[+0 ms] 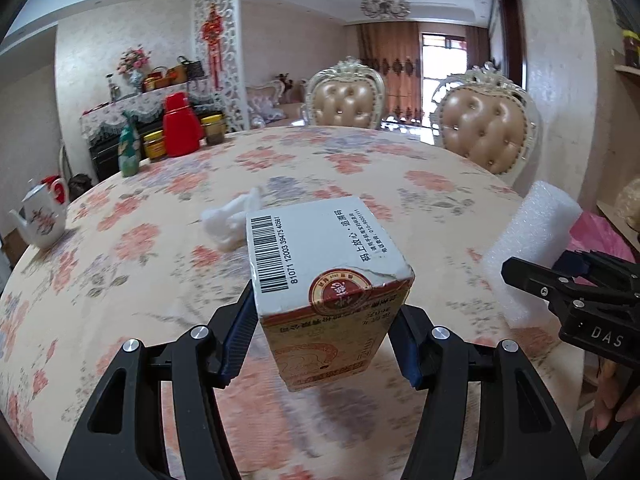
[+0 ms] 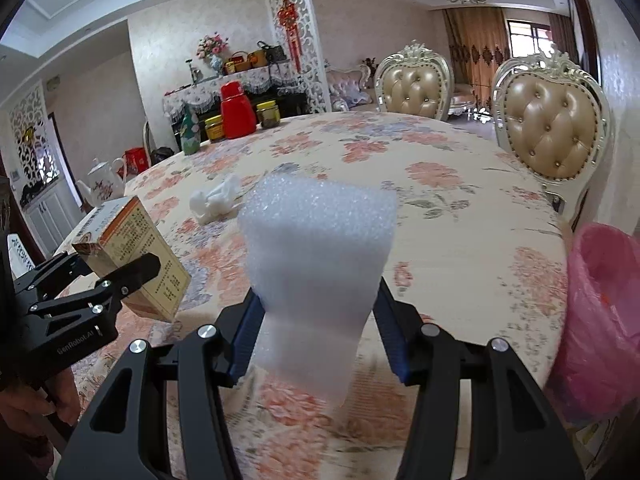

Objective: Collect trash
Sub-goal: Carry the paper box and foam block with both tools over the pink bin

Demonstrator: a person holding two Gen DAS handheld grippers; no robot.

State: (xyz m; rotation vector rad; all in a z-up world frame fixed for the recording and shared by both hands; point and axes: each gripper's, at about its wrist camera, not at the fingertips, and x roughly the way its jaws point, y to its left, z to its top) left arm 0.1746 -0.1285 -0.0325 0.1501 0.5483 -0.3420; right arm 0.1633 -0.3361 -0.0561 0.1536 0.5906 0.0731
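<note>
My left gripper [image 1: 326, 328] is shut on a small cardboard box [image 1: 324, 264] with a barcode and holds it above the floral table; the box also shows in the right wrist view [image 2: 132, 248]. My right gripper [image 2: 318, 320] is shut on a white foam block [image 2: 320, 248], squeezed at the waist, above the table; the block shows at the right of the left wrist view [image 1: 528, 236]. A crumpled white tissue [image 1: 230, 222] lies on the table beyond the box and also shows in the right wrist view [image 2: 214, 198]. A bin with a pink bag [image 2: 600, 312] stands right of the table.
On the round floral table [image 1: 360, 168] stand a red thermos [image 1: 180, 124], jars [image 1: 154, 145], a green bottle [image 1: 129, 150] and a white teapot [image 1: 40, 216] at the far left. Two padded chairs [image 1: 486, 128] stand behind the table.
</note>
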